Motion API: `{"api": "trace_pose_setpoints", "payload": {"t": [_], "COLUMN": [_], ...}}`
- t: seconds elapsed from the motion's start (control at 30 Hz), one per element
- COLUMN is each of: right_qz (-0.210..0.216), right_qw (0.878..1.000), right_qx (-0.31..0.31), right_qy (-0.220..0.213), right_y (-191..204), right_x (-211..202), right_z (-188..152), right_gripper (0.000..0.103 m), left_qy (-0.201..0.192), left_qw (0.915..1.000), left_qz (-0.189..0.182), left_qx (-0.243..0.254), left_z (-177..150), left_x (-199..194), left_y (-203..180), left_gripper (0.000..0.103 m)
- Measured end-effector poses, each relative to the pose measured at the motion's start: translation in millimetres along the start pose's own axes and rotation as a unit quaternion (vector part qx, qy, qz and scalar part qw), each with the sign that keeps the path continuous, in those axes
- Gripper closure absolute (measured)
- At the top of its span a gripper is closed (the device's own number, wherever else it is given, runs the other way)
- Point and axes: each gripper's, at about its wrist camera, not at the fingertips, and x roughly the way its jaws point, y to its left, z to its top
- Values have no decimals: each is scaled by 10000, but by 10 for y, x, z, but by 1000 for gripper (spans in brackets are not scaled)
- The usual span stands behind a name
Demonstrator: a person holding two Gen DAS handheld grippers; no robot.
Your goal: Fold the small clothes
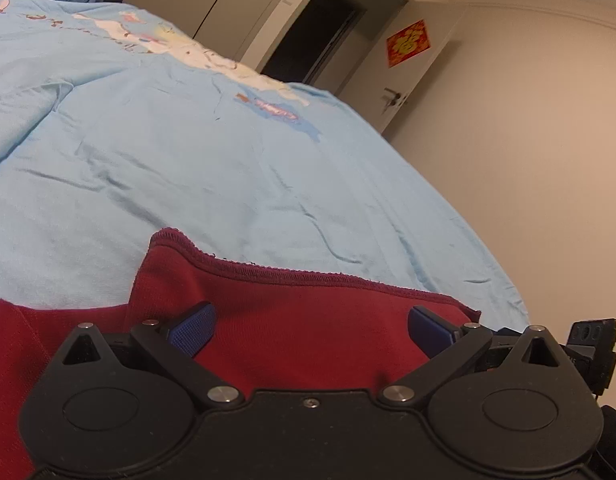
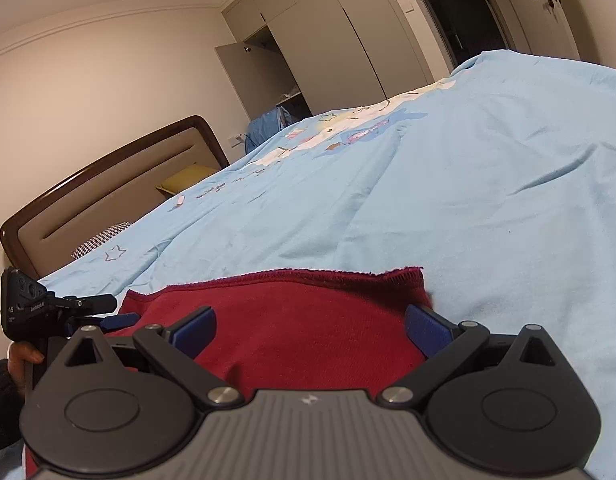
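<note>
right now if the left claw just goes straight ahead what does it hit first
Probably the red garment: it already lies between the open left claw fingers. Past its hemmed edge comes only the light blue bedspread, though depth is unclear.

— What carries everything here?
— A bed (image 2: 488, 168) under a light blue cartoon-print cover (image 1: 195, 168), wrinkled, with a brown-framed padded headboard (image 2: 99, 192) at one end.
— And lying on it?
— A dark red knit garment (image 1: 308, 320) at the near edge, its hem partly folded over. By the headboard, a houndstooth pillow (image 2: 101, 238) peeks out.
</note>
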Motion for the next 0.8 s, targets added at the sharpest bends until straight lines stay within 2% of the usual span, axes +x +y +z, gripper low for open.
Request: {"api": "trace_pose_setpoints", "payload": {"t": [0.1, 0.2, 0.47, 0.63, 0.7, 0.8], "right_qz": [-217, -354, -238, -387, -349, -313], "right_qw": [9997, 9983, 9970, 9976, 9973, 9969], "right_qx": [101, 155, 207, 262, 391, 257], "right_qy": [-85, -442, -702, -502, -523, -681], "right_y": [100, 255, 711, 800, 753, 738], "right_x": [-151, -443, -1031, -1082, -1096, -1118], "right_z": [45, -37, -523, -880, -989, -1078], "right_gripper": [0, 0, 0, 0, 1, 1], "left_qy": [-44, -290, -802, -742, -655, -650], "left_qw": [9997, 9990, 9954, 9931, 9941, 9930], "left_qz": [174, 161, 483, 828, 834, 979], "left_qx": [-190, -315, 228, 363, 205, -121], "left_z": [43, -1, -449, -748, -830, -905], "left_x": [-148, -379, -1094, -1266, -1270, -1239], "left_y": [-126, -250, -742, -807, -743, -616], "left_gripper": [1, 1, 1, 1, 1, 1]}}
